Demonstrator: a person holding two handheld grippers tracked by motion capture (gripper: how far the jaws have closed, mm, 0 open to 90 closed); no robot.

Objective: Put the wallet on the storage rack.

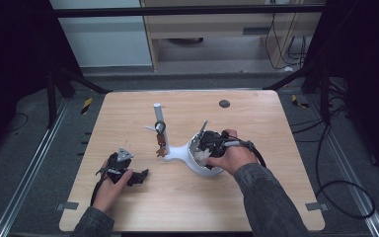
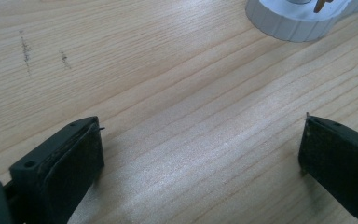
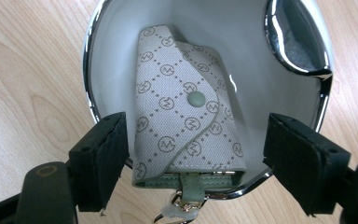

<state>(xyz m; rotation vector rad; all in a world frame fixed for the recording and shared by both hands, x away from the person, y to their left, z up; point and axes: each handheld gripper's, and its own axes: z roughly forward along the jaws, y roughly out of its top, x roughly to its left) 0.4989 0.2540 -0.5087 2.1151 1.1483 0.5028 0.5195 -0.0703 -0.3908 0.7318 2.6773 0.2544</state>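
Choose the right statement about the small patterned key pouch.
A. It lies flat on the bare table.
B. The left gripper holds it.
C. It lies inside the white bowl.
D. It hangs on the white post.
C: the right gripper view shows the key pouch resting inside the white bowl, between the open jaws of the right gripper.

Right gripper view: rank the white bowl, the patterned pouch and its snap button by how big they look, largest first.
1. bowl, its rim runs wider than everything inside it.
2. pouch, lying inside the bowl, between the open jaws of the right tool.
3. snap button, a small dot on the pouch flap.
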